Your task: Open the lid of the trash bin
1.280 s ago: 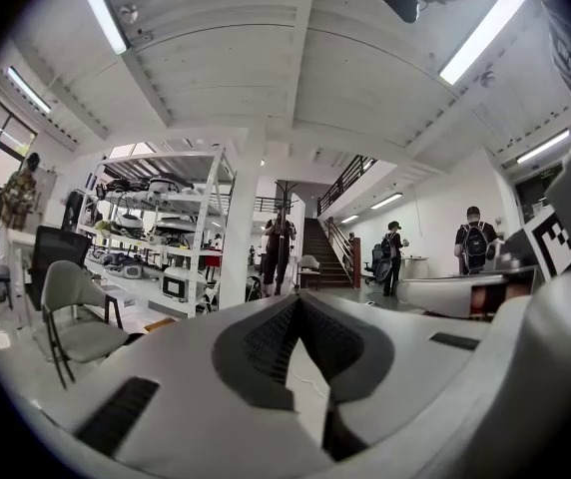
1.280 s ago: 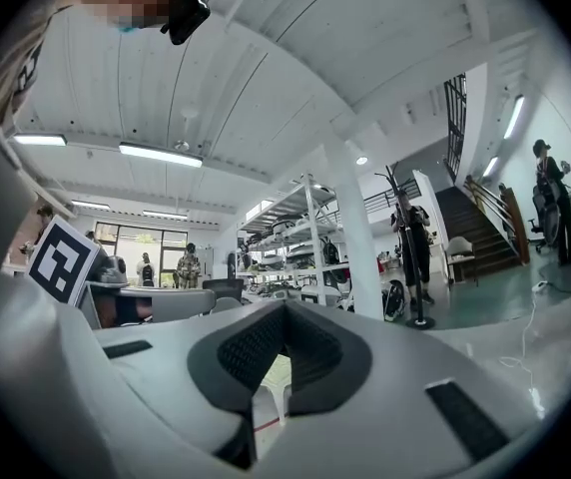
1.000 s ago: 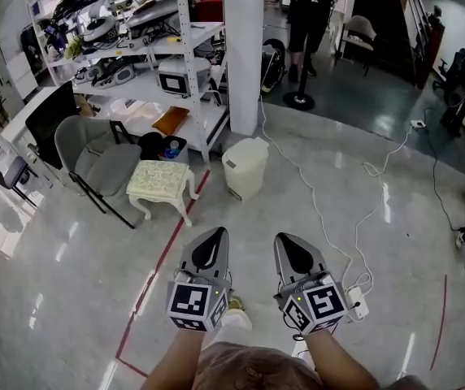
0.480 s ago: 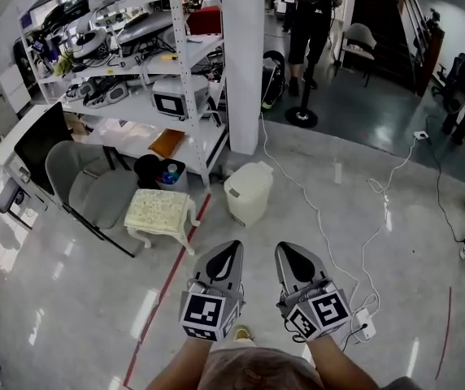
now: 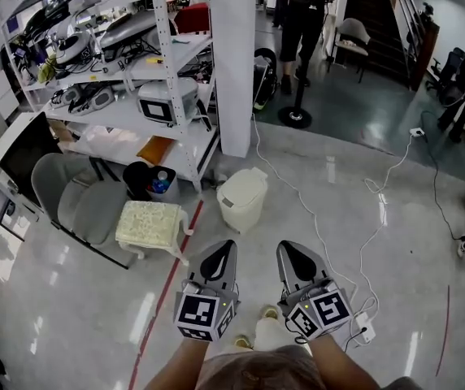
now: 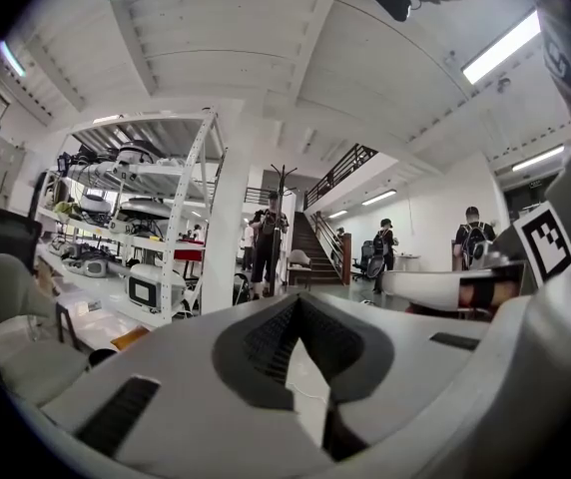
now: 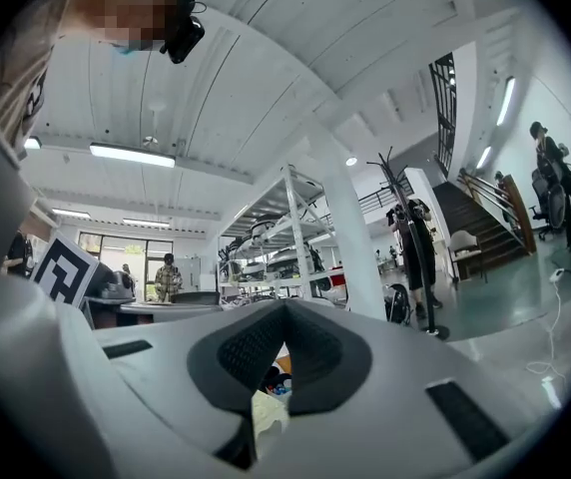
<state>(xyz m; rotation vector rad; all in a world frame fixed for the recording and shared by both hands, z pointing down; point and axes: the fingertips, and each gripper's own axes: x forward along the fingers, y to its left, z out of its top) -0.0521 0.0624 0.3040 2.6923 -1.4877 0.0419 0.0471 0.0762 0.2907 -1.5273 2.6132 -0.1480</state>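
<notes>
The cream trash bin (image 5: 241, 199) stands on the floor beside the white column (image 5: 234, 55), and its lid is down. Both grippers hang low in the head view, well short of the bin and pointing toward it. My left gripper (image 5: 220, 254) is shut with nothing in it, and its jaws meet at the tip in the left gripper view (image 6: 298, 302). My right gripper (image 5: 295, 256) is shut and empty too, its jaws closed in the right gripper view (image 7: 285, 312). Neither one touches the bin.
Left of the bin are a cream footstool (image 5: 149, 224), a black bucket of bottles (image 5: 147, 179), a grey chair (image 5: 78, 201) and a metal shelf rack (image 5: 135, 63). A white cable (image 5: 322, 218) runs to a power strip (image 5: 364, 323). A person (image 5: 302, 15) stands beyond the column.
The view has moved forward toward the bin, which now sits lower in the frame. Both grippers stay shut and side by side.
</notes>
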